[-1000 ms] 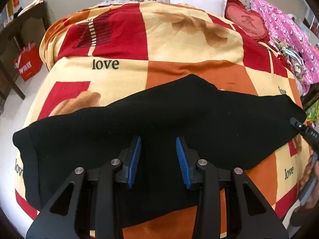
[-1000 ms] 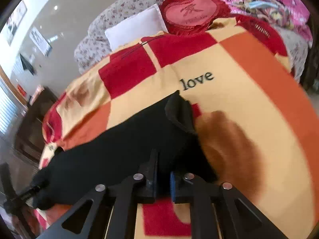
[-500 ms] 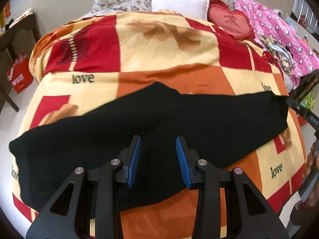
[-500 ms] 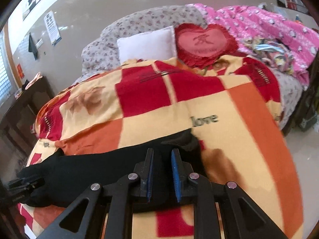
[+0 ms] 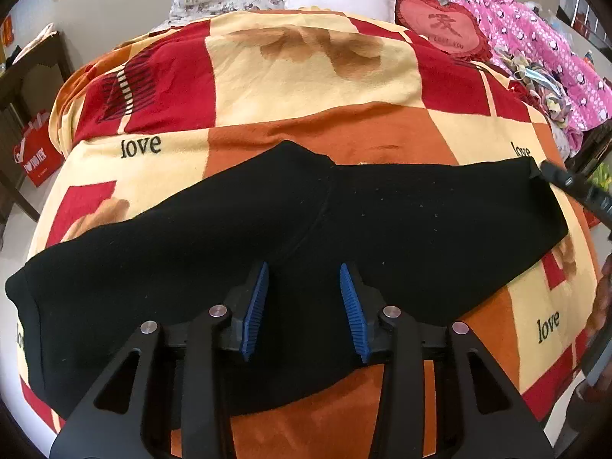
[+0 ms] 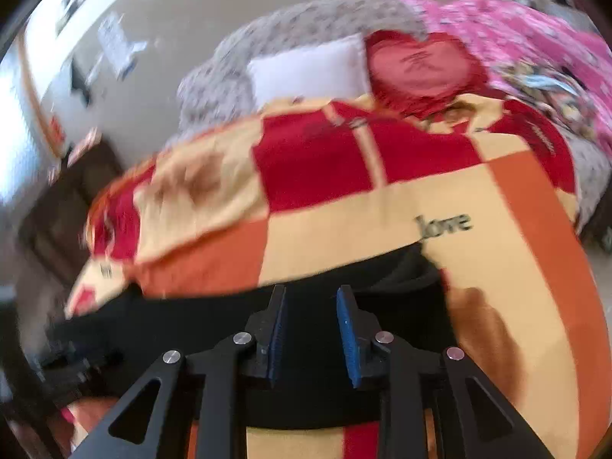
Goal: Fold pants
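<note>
Pants [image 5: 290, 237] black, spread flat across blanket [image 5: 313, 76], long axis crosswise to both grippers. Left gripper [image 5: 304, 310] over pants' near edge around mid-length, jaws apart, have just been opening, nothing between pads; cloth lies beneath. Right gripper [image 6: 310, 338] over pants' right end, jaws parted, have just been opening, cloth below, not pinched. Right nearer that end; left nearer middle. Far left end beyond both. No containers in view.
</note>
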The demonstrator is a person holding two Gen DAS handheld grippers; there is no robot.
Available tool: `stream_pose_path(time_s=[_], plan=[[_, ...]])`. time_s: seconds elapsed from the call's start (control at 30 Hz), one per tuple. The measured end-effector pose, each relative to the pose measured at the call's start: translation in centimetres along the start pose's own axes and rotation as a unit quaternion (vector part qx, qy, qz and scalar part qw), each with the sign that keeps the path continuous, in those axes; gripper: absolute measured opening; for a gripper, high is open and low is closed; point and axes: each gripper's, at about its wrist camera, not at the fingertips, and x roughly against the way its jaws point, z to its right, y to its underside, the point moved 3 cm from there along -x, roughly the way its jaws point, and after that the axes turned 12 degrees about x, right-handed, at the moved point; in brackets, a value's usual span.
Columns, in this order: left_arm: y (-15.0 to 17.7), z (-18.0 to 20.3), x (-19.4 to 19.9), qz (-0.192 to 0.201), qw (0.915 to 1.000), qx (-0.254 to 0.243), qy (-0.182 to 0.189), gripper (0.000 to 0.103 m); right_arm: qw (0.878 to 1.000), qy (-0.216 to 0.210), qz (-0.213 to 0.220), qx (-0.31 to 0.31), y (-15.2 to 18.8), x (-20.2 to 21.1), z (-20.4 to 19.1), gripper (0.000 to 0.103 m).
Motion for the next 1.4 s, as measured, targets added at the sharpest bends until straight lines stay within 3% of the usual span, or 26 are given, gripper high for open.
stream_pose_path(time_s=[0.13,0.4,0.63,0.83,1.03,1.27,1.4], plan=[[0.1,0.1,-0.1,0.004,1.0000,-0.001,0.001,0.043,0.999,0.011,-0.052,0.012,1.1,-3.1,-0.3,0.025],[0.7,0.9,0.5,0.002,1.0000,-0.009,-0.002,0.043,0.998,0.029,-0.045,0.020,0.5,-4.1,0.0,0.025],[1.6,1.5,2.0,-0.005,0.9997,-0.012,0.022,0.043,0.998,0.033,-0.049,0.024,1.1,-1.9,-0.4,0.025],[2.0,2.1,0.6,-0.014,0.9996,-0.018,0.016,0.043,0.996,0.056,-0.056,0.030,2.5,-2.0,-0.3,0.028],[1.4,3.0,1.7,-0.015,0.9990,-0.037,0.020,0.043,0.997,0.048,-0.055,0.022,2.6,-0.8,0.0,0.028],[-0.3,6.2,1.6,-0.023,0.9966,-0.060,0.051,0.043,0.997,0.061,-0.043,0.004,3.3,1.5,1.6,0.029],[-1.3,8.9,1.0,-0.009,0.9946,-0.088,0.055,0.043,0.997,0.061,-0.042,-0.011,3.9,2.3,2.9,0.029]])
